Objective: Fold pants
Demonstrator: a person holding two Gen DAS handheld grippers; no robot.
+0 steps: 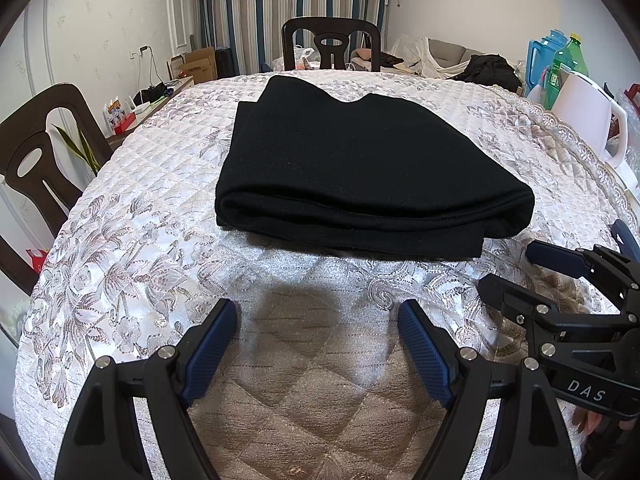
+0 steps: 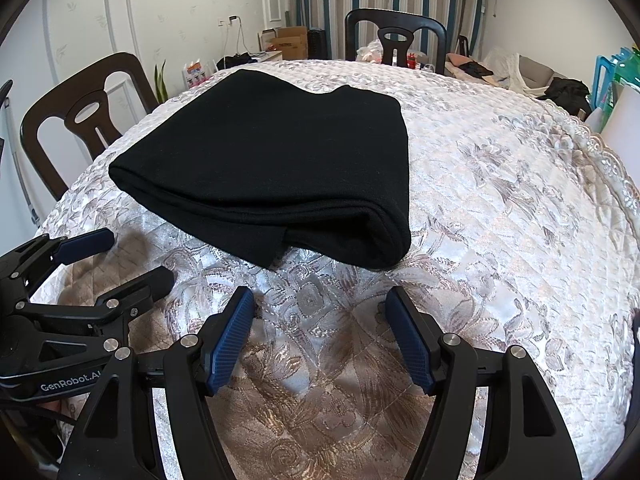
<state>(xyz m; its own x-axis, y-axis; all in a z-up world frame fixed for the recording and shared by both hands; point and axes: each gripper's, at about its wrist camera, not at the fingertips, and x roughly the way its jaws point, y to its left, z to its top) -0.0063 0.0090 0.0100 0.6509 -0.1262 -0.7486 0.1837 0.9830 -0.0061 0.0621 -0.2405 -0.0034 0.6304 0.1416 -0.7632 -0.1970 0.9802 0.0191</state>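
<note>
Both the left hand-held gripper [image 1: 318, 344] and right hand-held gripper [image 2: 320, 334] hang released near the folded black pants [image 1: 360, 172] on the worktop [image 1: 140, 240]; pinching only the top layer risks undoing the stack.

This is looking like a lived-in home — a dining room. Dark wooden chairs [image 1: 331, 42] are standing round a worktop [image 2: 500, 208] wearing a quilted floral cloth, striped curtains [image 1: 288, 4] are hanging at the far wall, and a sofa [image 1: 444, 54] is sitting heaped with clothes — cardboard boxes [image 2: 286, 42] are piling up nearby.
</note>
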